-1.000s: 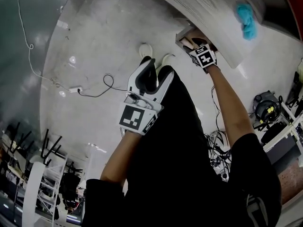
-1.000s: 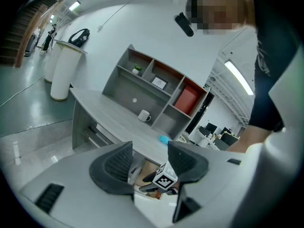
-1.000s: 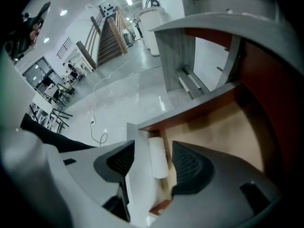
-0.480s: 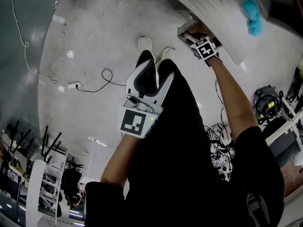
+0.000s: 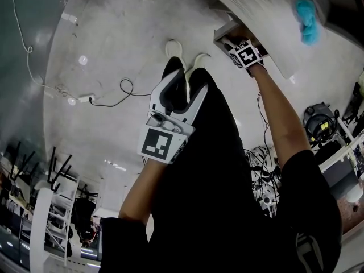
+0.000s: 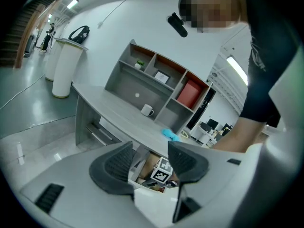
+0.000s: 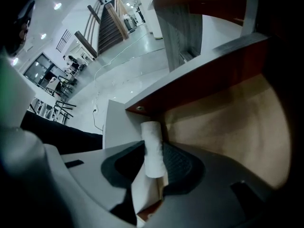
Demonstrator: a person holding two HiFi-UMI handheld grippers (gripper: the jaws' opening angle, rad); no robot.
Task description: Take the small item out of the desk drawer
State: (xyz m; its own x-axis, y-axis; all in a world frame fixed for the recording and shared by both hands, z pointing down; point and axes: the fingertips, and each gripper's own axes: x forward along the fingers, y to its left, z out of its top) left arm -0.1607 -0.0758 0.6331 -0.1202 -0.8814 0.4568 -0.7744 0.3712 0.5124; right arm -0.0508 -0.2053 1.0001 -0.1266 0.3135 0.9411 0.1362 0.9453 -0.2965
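The desk drawer [image 5: 223, 36] stands open under the grey desk [image 5: 256, 7]. My right gripper [image 5: 232, 43] reaches into it, marker cube up. In the right gripper view a small white roll [image 7: 153, 148] stands between the jaws of the right gripper [image 7: 153, 161], leaning on the right pad; the jaws are closing around it. The tan drawer floor [image 7: 228, 122] and its brown-edged wall [image 7: 190, 91] lie beyond. My left gripper [image 5: 185, 84] hangs open over the person's legs, holding nothing. Past the open left gripper [image 6: 149, 158], the left gripper view shows the drawer [image 6: 145, 167].
A blue cloth [image 5: 307, 19] lies on the desk top, also visible as the blue cloth [image 6: 170, 135] near a white mug [image 6: 147, 110] and a shelf unit [image 6: 156, 80]. A cable [image 5: 114, 98] trails on the floor. Carts and gear [image 5: 321, 129] stand at the right.
The right gripper has pushed slightly further into the drawer. The left gripper has drifted a little to the left and down in the head view.
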